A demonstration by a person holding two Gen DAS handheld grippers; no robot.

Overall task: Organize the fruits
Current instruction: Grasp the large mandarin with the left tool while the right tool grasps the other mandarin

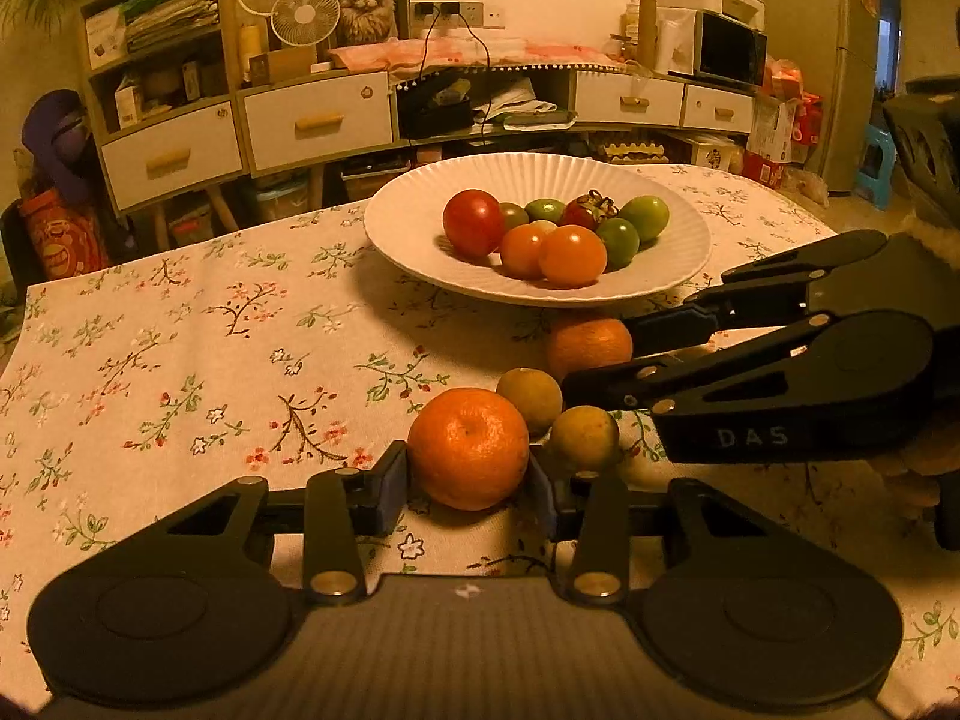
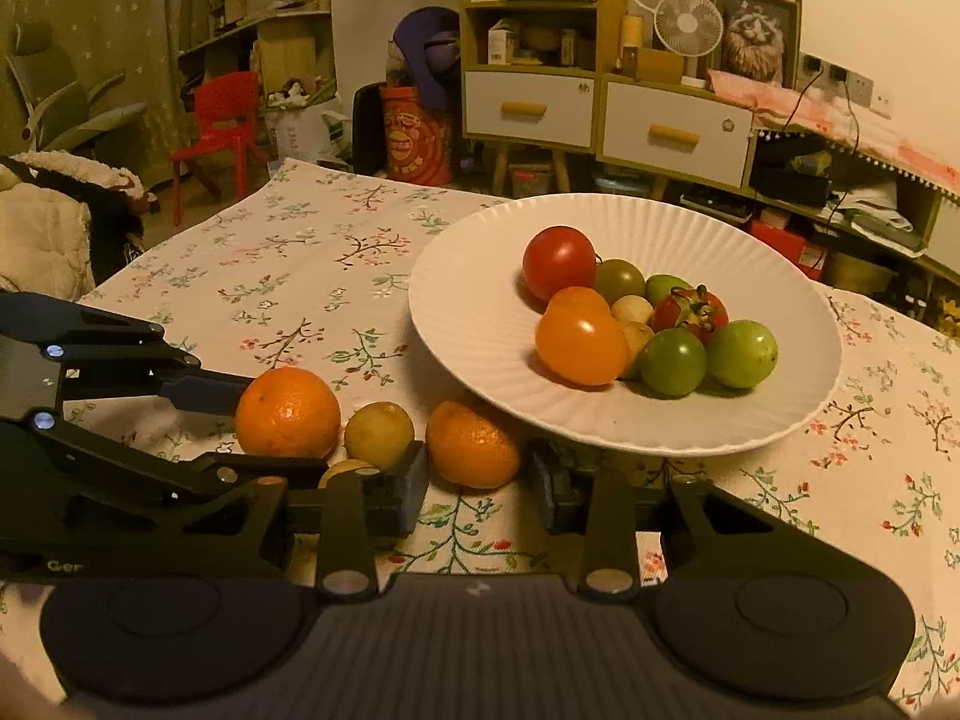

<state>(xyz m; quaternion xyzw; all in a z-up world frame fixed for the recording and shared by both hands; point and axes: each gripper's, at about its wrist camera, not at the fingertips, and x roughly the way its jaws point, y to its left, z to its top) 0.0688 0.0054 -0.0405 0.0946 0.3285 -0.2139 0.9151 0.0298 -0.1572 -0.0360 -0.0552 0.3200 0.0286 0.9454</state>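
Orange fruit sits on the flowered tablecloth (image 1: 180,330) at the near edge of the white plate (image 1: 408,240), which already carries a heap of red, orange and green tomatoes (image 1: 564,234). Left claw (image 1: 468,483) has narrowed around the nearest orange (image 1: 468,447), its blue pads touching the peel on both sides, so it looks gripped and ready to lift. Right claw (image 2: 477,477) straddles the second orange (image 2: 474,444), farther back by the plate rim; its left pad touches the skin, while the right pad seems a hair off, so I cannot tell if that grip is firm. Between the oranges lie two small yellowish fruits (image 1: 531,399), untouched. Taking one orange per claw probably lets both reach the plate together.
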